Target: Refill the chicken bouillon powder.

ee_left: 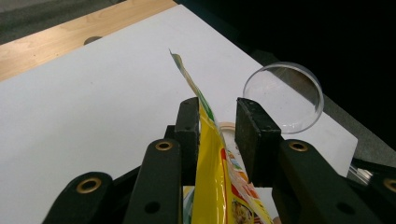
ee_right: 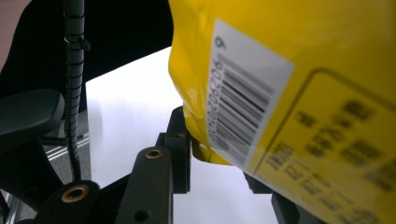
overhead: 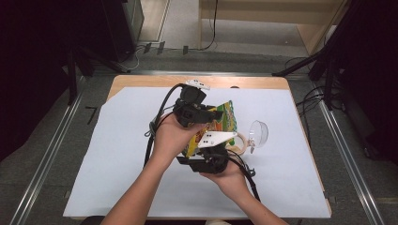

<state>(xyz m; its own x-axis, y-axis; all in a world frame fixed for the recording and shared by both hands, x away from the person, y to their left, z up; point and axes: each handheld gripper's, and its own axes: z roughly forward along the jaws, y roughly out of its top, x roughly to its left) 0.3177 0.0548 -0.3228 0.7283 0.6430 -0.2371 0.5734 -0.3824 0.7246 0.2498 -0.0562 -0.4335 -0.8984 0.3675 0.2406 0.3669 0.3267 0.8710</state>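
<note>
From the high view, a glossy yellow snack pouch (overhead: 224,123) with green and orange print is held above the middle of the bench (overhead: 117,154), whose wooden top is covered by a matte white sheet. The left claw (overhead: 217,114) grips the pouch's upper part from 9 o'clock; the right claw (overhead: 211,152), with its grey three-cornered plate, meets the lower part from 6 o'clock. A clear round plastic cup (overhead: 258,132) lies tipped on its side at 3 o'clock of the pouch, and a tan ring-shaped lid (overhead: 240,143) lies just beside it.

The left gripper view looks along the pouch (ee_left: 212,154) edge-on: a thin, crinkled film rising to a point at 12 o'clock. The left pad (ee_left: 189,126) touches it; the right pad stands slightly off, so the left claw (ee_left: 218,128) is narrow around the film. The transparent cup (ee_left: 283,97) lies at 2 o'clock.

The right gripper view shows the pouch's (ee_right: 289,93) back: smooth yellow with a white barcode label and blurred black text. The right claw (ee_right: 217,156) is narrow on the pouch's bottom corner; its far pad is hidden.
</note>
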